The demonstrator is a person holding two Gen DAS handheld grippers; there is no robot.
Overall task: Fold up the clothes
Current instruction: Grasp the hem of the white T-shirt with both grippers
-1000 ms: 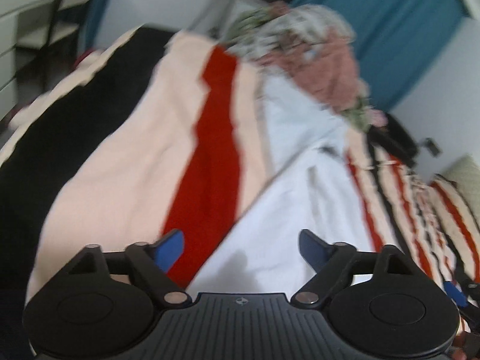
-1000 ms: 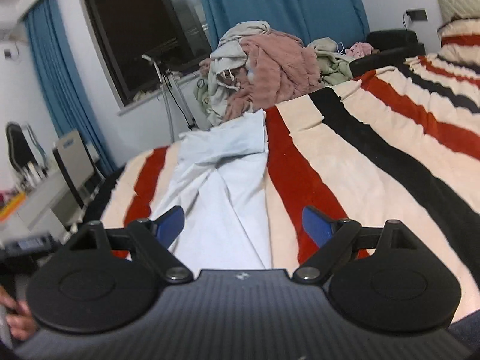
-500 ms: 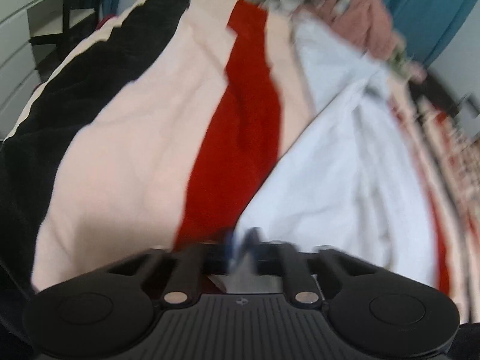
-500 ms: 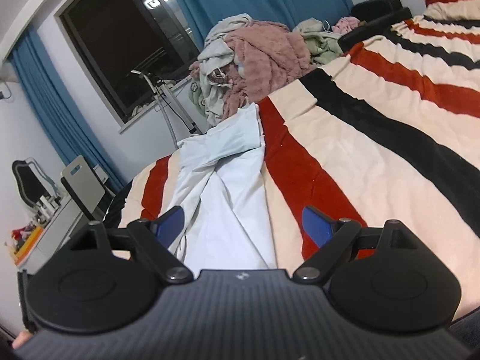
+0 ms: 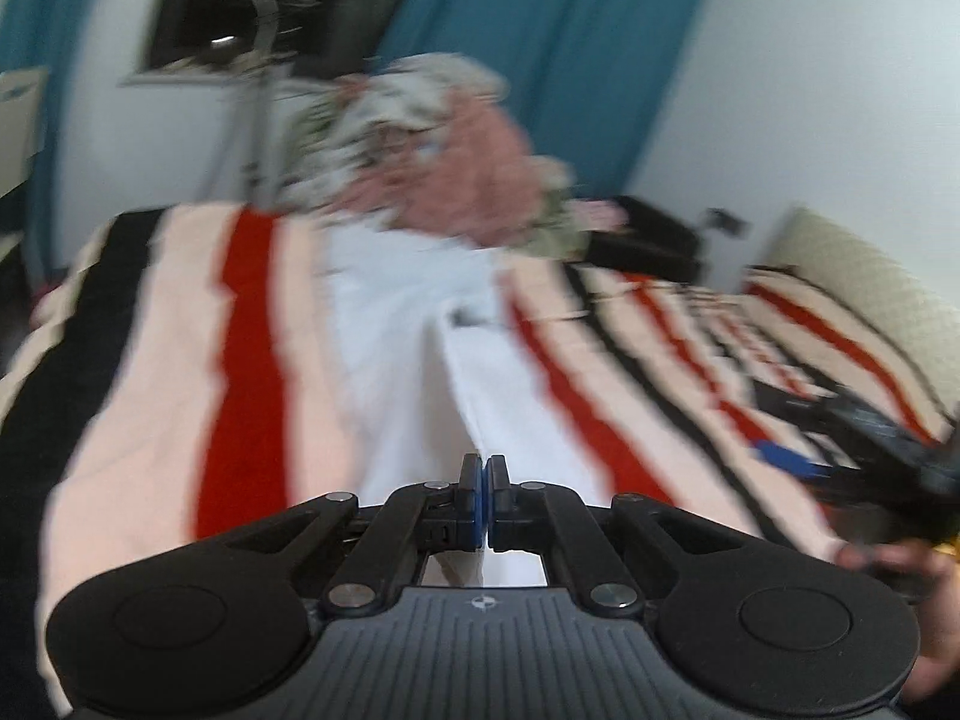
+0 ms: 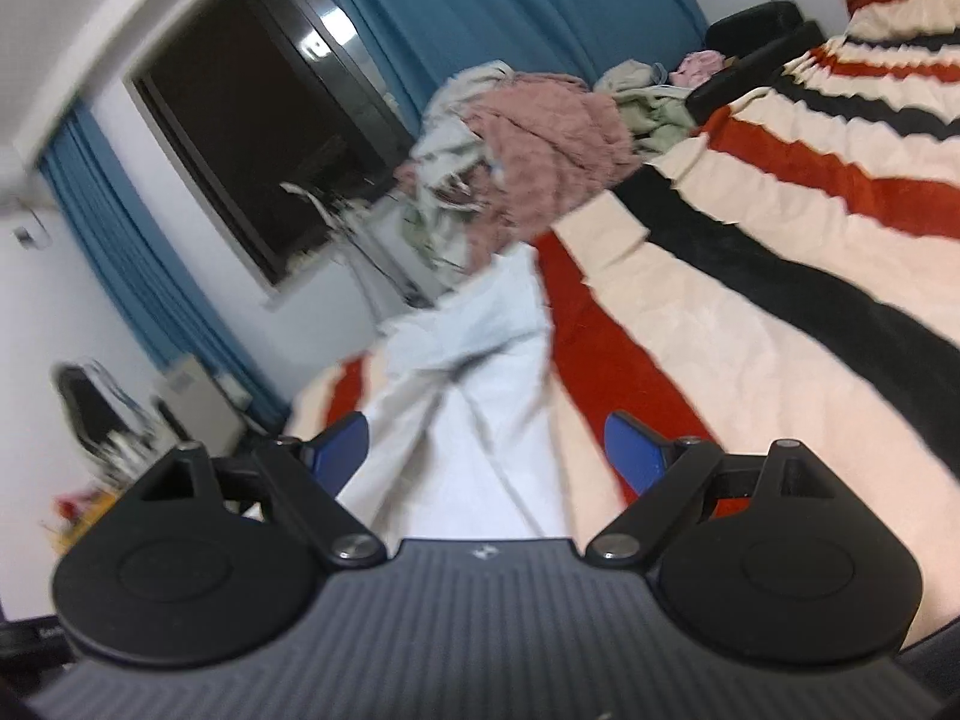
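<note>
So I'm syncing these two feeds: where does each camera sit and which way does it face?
Left wrist: behind the shut left claw, facing along the white garment towards the laundry pile; a hand shows lower right.
Right wrist: behind the open right claw, facing the same way.
Shared: garment, pile, striped blanket.

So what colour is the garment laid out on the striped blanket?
White garment, clearest in the right wrist view.

Black ribbed tool (image 5: 483,495) bodies, blue pads (image 6: 633,453) (silver pivot screws)
</note>
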